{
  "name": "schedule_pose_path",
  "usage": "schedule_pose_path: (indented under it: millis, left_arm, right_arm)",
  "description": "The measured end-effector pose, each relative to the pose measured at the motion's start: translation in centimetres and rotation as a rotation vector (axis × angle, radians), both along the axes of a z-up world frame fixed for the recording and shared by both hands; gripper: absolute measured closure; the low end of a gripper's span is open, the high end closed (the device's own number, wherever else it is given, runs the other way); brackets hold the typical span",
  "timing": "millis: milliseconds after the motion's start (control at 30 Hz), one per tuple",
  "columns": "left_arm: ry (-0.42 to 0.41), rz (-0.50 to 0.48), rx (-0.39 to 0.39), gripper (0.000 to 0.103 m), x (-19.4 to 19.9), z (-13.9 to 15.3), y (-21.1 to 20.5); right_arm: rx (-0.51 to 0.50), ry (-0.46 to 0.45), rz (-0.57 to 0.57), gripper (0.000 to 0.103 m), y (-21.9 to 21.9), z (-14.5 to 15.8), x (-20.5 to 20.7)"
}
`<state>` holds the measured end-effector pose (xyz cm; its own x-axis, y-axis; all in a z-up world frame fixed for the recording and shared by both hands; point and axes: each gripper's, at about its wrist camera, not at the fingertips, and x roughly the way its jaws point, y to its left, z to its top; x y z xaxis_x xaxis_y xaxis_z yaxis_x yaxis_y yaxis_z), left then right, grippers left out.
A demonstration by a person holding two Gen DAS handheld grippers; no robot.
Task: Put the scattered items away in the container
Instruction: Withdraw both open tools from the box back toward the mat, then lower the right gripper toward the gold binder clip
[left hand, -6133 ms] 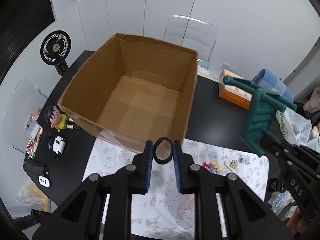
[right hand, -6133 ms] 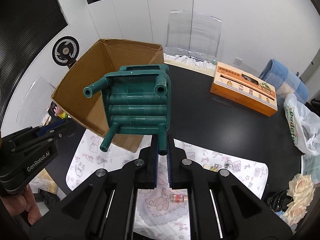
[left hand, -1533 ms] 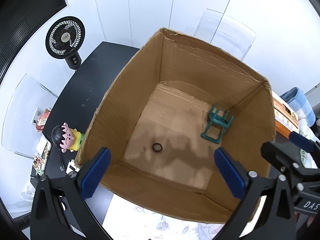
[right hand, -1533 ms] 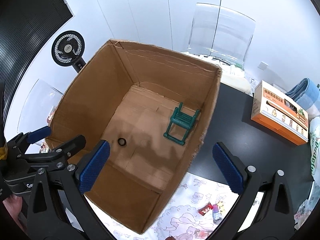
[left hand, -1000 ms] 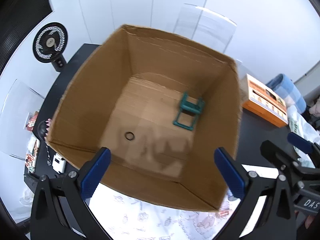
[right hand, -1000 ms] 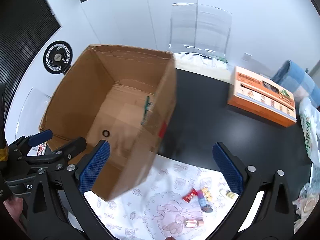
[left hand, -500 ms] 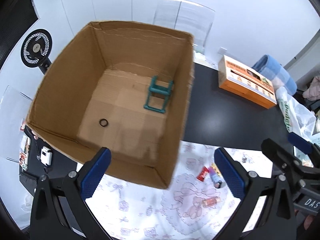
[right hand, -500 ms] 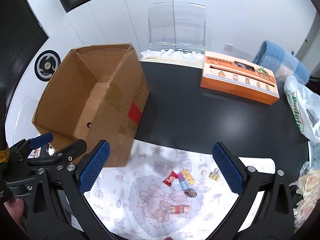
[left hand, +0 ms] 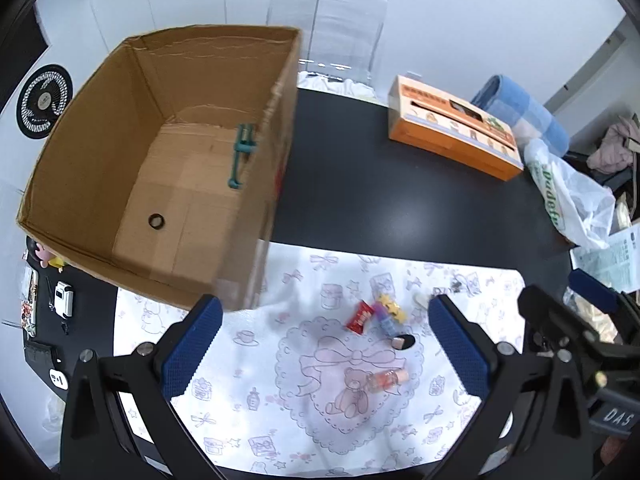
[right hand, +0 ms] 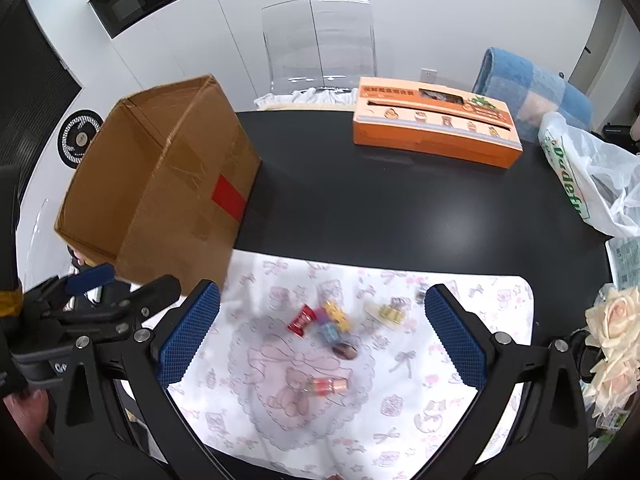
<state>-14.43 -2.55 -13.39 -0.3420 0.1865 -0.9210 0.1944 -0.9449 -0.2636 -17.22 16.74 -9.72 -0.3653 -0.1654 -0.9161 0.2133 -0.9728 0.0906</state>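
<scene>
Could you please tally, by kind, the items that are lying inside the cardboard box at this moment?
Green toy chair: 1
Black ring: 1
Total: 2

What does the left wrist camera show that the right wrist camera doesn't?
Only the left wrist view looks into the cardboard box: a green toy chair and a black ring lie on its floor.

Only the right wrist view shows the box's outer wall with a red patch, and cream roses at the right edge.

Both show the printed cloth, the red packet, a small bottle and the orange box. Each hand-held gripper is open.
</scene>
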Motion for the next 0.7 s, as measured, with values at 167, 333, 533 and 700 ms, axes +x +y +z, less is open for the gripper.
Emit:
schedule_pose_path:
  millis: [167,333,533,700]
  left_arm:
    - [-0.013,-0.036,0.001,0.0,0.3,-0.7,2.1]
    - [-0.046,-0.063,-0.008,0.0,1.0,-2.2,4.2]
    - [-0.081,-0.087,-0.025,0.0,2.0,-4.1,5.9]
    - [-0.097,-0.107,-0.044,0.0,2.5,-5.6,7.0]
  right_arm:
    - [0.01,-0.011,-0.006,0.0,1.9,-0.8,1.3]
    - [0.013,-0.041,-0.014,0.0,3.4,-2.3,2.5]
    - [0.027,-0.066,-0.011,0.0,4.8,-4.3,3.6]
    - [0.037,-0.096,-0.012,0.0,6.1,-6.3,4.3]
